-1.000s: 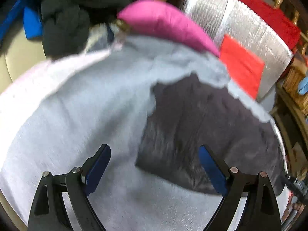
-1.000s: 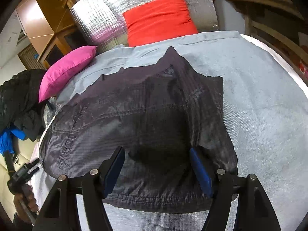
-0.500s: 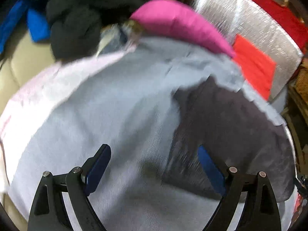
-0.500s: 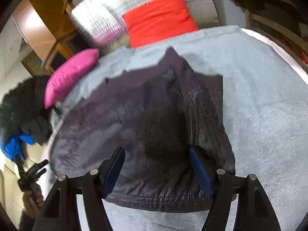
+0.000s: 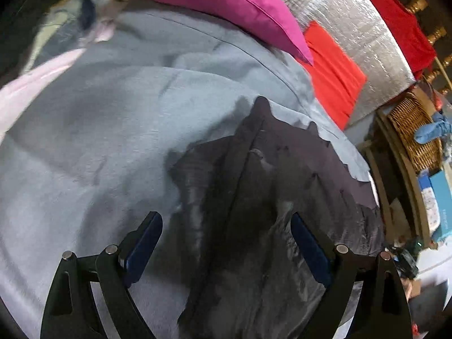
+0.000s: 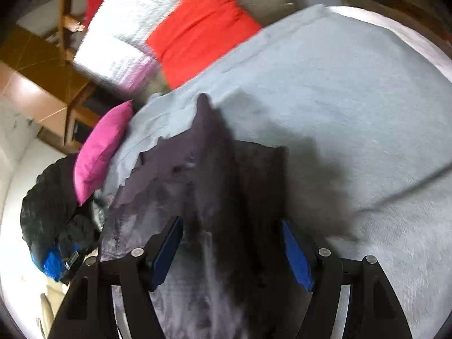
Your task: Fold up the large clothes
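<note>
At your far left in the left wrist view, a pale pink cloth [image 5: 36,76] edges a light blue-grey blanket [image 5: 107,130] spread over what looks like a bed or couch. Moving right, your left tool [image 5: 226,243] hangs with its jaws spread wide and nothing clasped, its left finger over bare blanket and its right finger over a dark grey garment [image 5: 254,197] lying flat on the blanket. A second ago that garment sat off to the right of this tool; now its left edge runs between the fingers, so you have swung the tool across and down toward it. Above, a magenta pillow [image 5: 226,0] rests at the blanket's far edge, with a red cushion [image 5: 333,73] leaning on a silver quilted panel [image 5: 353,28] further right, and a wicker basket [image 5: 415,130] at the far right. In the right wrist view, a heap of dark clothes [image 6: 50,209] sits at the left beside the magenta pillow [image 6: 101,149]. Your right tool [image 6: 231,248] is also released, jaws apart and empty, both fingers over the garment [image 6: 226,183], which now fills more of the view than before, blurred by motion. To its right lies bare blanket [image 6: 353,113]. Both tools seem to be closing in on the garment's near edge; the next fold probably needs a pinch there from each.
</note>
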Action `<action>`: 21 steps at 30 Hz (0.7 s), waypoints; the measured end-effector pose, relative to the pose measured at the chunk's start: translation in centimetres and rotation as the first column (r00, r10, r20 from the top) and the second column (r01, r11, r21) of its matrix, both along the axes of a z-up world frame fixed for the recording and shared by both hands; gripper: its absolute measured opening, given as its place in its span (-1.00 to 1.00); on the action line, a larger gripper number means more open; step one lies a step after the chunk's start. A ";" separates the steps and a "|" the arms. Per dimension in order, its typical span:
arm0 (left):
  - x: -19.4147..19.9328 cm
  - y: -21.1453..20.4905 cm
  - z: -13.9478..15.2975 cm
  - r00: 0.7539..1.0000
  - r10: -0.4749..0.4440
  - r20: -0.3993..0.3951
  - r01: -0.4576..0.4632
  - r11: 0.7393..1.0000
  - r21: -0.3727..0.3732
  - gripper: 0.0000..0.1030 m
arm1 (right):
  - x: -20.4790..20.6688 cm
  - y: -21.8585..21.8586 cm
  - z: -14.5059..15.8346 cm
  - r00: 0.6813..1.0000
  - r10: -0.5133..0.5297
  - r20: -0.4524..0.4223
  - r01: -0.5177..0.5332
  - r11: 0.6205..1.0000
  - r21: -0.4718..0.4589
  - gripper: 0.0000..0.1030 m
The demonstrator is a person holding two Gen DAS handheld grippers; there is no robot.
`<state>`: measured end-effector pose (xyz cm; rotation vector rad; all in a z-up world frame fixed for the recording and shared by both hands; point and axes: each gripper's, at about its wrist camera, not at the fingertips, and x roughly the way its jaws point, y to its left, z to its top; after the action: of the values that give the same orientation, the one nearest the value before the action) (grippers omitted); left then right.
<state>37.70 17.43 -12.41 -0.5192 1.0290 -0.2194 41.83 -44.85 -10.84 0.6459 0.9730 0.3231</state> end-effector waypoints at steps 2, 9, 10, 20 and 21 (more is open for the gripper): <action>0.9 -0.4 -1.2 0.999 0.004 -0.052 -0.001 0.999 0.049 0.65 | 1.0 0.6 -1.3 0.998 0.022 -0.066 -0.023 0.999 -0.023 0.42; 0.1 -2.4 0.8 0.998 -0.015 0.057 0.007 0.991 0.135 -0.62 | 0.7 3.3 2.0 0.997 0.079 0.018 -0.074 0.981 -0.180 -0.63; 0.1 -2.5 0.4 0.999 -0.022 0.043 0.015 0.989 0.147 -0.47 | 0.8 3.3 2.2 0.997 0.072 0.024 -0.067 0.981 -0.180 -0.63; 0.0 -2.9 4.6 0.984 -0.051 0.172 -0.023 0.915 0.403 0.52 | 0.2 2.0 3.6 0.995 -0.030 0.098 0.057 0.957 -0.284 0.37; 0.9 -3.4 4.9 0.981 -0.085 0.172 0.004 0.906 0.423 0.52 | 0.8 2.3 4.6 0.993 -0.016 0.119 0.052 0.950 -0.307 0.37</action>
<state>38.55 14.00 -7.48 -0.0786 0.8710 -0.0785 42.68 -42.55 -6.29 0.3526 0.8776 0.1685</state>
